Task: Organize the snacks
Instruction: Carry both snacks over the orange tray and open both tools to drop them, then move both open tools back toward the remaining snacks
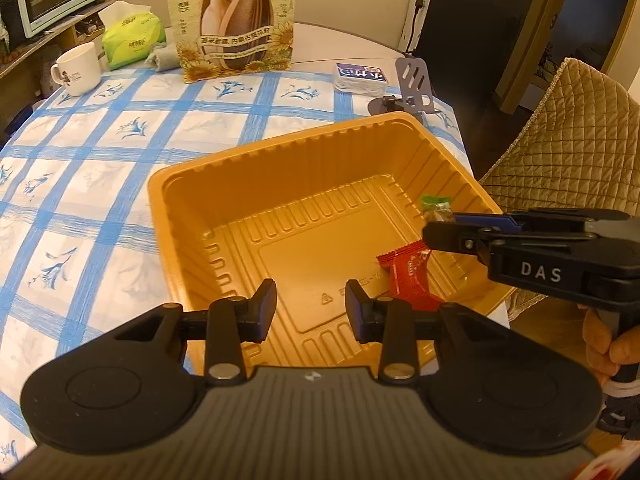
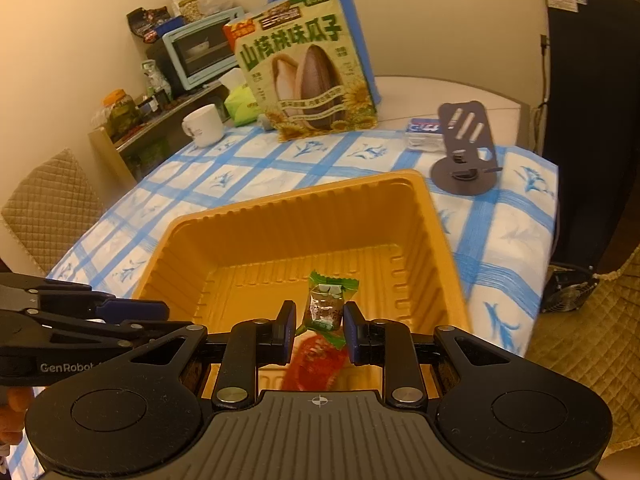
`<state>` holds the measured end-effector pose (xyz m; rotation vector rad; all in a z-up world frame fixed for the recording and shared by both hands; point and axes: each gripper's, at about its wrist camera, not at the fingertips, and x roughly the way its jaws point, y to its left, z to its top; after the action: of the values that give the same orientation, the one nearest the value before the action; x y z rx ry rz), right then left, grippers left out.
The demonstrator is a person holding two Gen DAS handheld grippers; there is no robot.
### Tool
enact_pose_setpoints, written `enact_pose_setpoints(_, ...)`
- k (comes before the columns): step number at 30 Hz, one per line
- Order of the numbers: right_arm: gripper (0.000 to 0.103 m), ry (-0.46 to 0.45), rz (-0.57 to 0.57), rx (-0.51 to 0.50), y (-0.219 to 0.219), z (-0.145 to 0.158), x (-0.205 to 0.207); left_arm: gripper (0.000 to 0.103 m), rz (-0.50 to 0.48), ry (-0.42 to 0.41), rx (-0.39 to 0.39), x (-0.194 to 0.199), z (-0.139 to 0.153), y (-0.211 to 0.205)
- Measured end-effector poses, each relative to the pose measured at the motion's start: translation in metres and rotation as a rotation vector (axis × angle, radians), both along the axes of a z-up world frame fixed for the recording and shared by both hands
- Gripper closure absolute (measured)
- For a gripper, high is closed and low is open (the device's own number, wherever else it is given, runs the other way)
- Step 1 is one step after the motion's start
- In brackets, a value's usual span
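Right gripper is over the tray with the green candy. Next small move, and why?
Probably open the right gripper and drop the green candy in. Its fingers pinch the wrapper over the inside of the orange tray, where a red packet already lies. The left gripper is open, holds nothing and sits clear of the drop.

Both grippers are matte black with blue pads (image 1: 362, 300), round silver rivets and ribbed grey bodies; the right gripper (image 1: 438, 222) carries white letters "DAS".
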<state>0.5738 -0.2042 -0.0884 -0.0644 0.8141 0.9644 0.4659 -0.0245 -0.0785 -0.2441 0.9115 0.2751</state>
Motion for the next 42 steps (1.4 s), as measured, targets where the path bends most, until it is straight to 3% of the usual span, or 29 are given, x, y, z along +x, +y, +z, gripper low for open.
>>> enact_pose_setpoints(6,0.075,-0.011,0.022,0.006,0.018,0.000,-0.008,0.059,0.017,-0.016,0.009,-0.012,0.006,0.008)
enact_pose_setpoints(10,0.048,-0.015,-0.026,0.029,0.012,0.004,-0.015,0.056,0.017,-0.027,0.008,-0.023,0.011,0.012)
enact_pose_setpoints(17,0.040,-0.033,-0.101,0.053,-0.018,0.023,-0.041,0.041,-0.007,-0.061,0.004,-0.059,0.030,0.015)
enact_pose_setpoints(24,0.027,-0.050,-0.191,0.102,-0.052,0.049,-0.094,0.034,-0.046,-0.110,-0.001,-0.110,0.058,0.019)
enact_pose_setpoints(42,0.023,-0.062,-0.338,0.096,-0.069,0.075,-0.263,0.031,-0.089,-0.147,0.004,-0.286,0.086,0.056)
